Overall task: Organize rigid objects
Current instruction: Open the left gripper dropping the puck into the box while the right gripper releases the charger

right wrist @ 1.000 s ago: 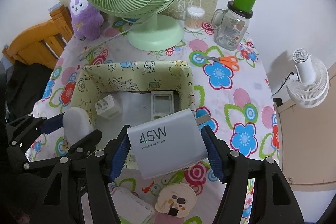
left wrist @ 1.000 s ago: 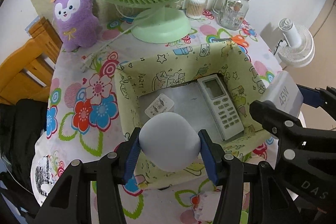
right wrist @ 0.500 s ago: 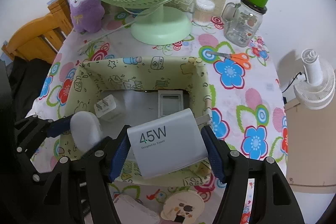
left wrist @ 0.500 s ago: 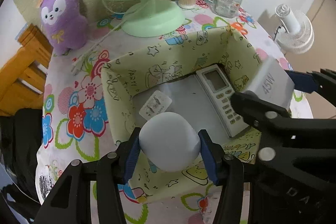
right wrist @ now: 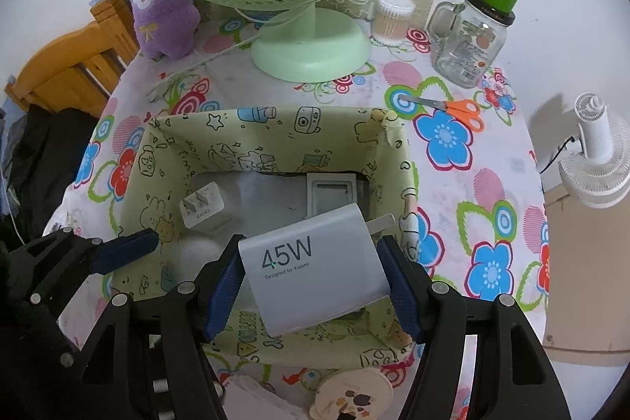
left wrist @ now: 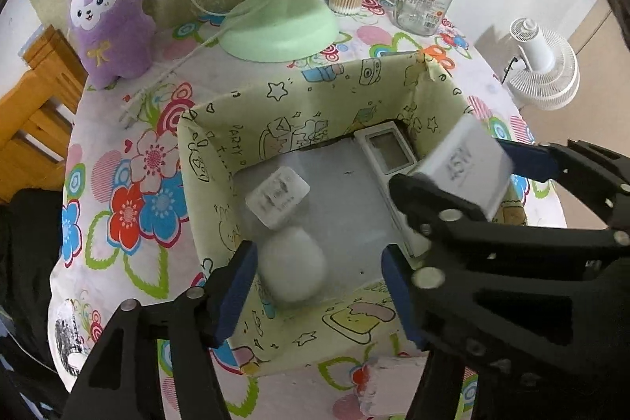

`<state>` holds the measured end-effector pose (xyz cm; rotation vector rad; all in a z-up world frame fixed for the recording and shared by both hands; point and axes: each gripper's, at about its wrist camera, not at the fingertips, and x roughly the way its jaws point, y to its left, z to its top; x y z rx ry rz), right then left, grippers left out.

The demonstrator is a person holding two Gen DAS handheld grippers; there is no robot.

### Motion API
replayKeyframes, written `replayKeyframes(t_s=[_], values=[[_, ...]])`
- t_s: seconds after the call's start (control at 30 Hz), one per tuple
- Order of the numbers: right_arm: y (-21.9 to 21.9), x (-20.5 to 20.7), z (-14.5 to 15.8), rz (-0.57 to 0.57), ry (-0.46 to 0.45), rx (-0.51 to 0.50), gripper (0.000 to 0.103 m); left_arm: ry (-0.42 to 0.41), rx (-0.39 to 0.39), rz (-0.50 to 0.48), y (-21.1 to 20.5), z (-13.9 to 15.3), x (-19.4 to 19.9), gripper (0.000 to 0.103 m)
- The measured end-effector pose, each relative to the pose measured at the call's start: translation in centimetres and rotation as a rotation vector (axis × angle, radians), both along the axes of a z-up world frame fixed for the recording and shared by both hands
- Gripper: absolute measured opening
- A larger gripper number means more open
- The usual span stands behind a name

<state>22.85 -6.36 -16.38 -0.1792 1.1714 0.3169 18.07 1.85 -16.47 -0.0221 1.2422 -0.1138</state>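
Left wrist: right gripper clamping 45W charger screens the remote; left gripper wide; two chargers, one egg in box.

Readable text: white charger face reads "45W", with small print "Designed by Xiaomi" just under it. Same charger in the left wrist view shows the number, blurred and turned sideways. Box inner back wall, to the left of the charger, has hand-drawn "PARTY" lettering among the doodles; a second word below it is too small to read. Jar label print, far behind the charger, is unreadable.
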Motion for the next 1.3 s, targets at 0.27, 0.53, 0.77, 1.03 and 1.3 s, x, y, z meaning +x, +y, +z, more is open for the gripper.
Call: replayKeyframes(t_s=[0.27, 0.53, 0.77, 1.03, 1.3], values=[[0.7, 0.3, -0.3, 0.013, 0.007, 0.008, 0.069, 0.001, -0.002, 0.004, 0.1, 0.5, -0.2, 0.082], [1.1, 0.8, -0.1, 0.024, 0.004, 0.033, 0.069, -0.012, 0.000, 0.041, 0.4, 1.5, 0.0, 0.093], [1.8, 1.3, -0.1, 0.039, -0.003, 0.039, 0.070, 0.008, 0.045, 0.070, 1.0, 1.2, 0.8, 0.095], [2.6, 1.9, -1.1, 0.065, 0.027, 0.053, 0.070, 0.057, 0.053, 0.089, 1.8, -0.2, 1.3, 0.095], [3.7, 2.3, -1.9, 0.101, 0.040, 0.067, 0.072, 0.083, 0.084, 0.122, 2.7, -1.0, 1.6, 0.095]])
